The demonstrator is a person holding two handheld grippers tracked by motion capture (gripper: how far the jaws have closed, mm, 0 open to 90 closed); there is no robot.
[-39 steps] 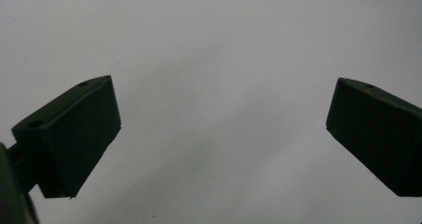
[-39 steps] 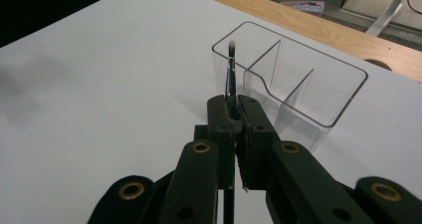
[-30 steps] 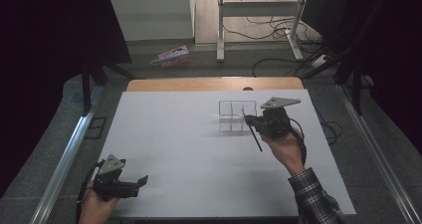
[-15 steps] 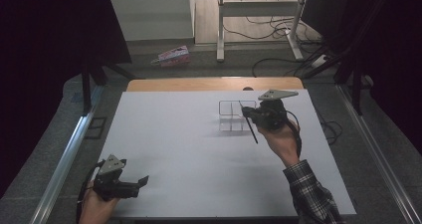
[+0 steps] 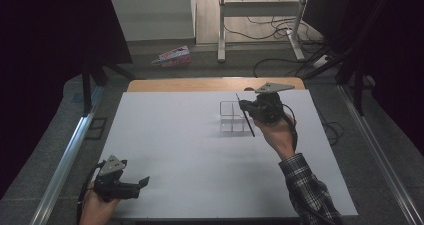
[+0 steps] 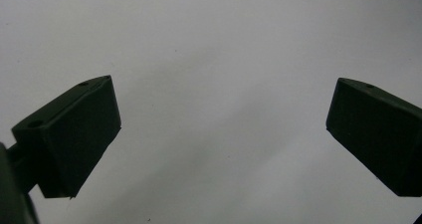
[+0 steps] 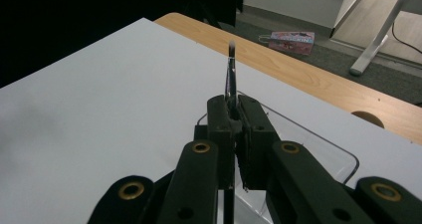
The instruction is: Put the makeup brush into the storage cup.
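The right gripper (image 7: 233,115) clamps a thin dark pen-like stick (image 5: 245,114) above the clear plastic compartment box (image 5: 231,116), long axis steeply tilted, top end away. The left gripper (image 5: 141,182) gapes empty over the white table (image 5: 190,150); grey floor beyond.

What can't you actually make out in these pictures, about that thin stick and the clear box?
- Thin stick: its lower end is hidden behind the right gripper in the right gripper view; too blurred to identify.
- Clear box: contents too small to tell in the high view.
- Left gripper: its body is cut off by the bottom edge.
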